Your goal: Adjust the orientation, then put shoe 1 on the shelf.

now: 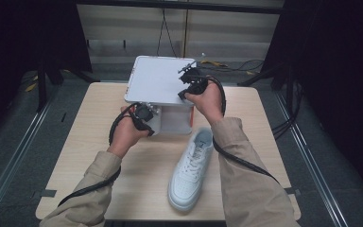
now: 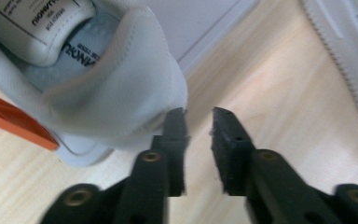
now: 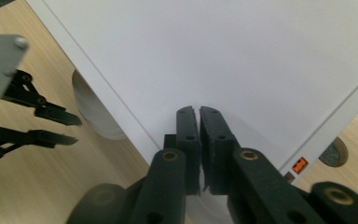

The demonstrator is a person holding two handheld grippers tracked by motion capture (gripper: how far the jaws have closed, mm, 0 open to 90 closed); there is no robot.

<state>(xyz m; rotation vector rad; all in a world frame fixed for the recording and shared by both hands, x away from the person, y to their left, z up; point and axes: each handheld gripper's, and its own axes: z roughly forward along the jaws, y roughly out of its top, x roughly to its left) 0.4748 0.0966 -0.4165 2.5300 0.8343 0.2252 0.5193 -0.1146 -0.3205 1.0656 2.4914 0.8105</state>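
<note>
Shoe [image 1: 189, 169] lies beside box [image 1: 157, 80], perhaps touching; table [image 1: 90, 142] beneath.

The high view looked down over the whole table [image 1: 99, 142]. Each gripper view sat close above its jaws, both sharing the white box [image 1: 158, 78].

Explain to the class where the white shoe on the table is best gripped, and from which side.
Grip the padded heel collar of the shoe. In the high view it lies upright on its sole, heel toward the box, toe toward the person. The collar is a thin raised rim around the opening, so one jaw could go inside and one outside. Come from above at the heel end; the left tool already points there, open.
</note>
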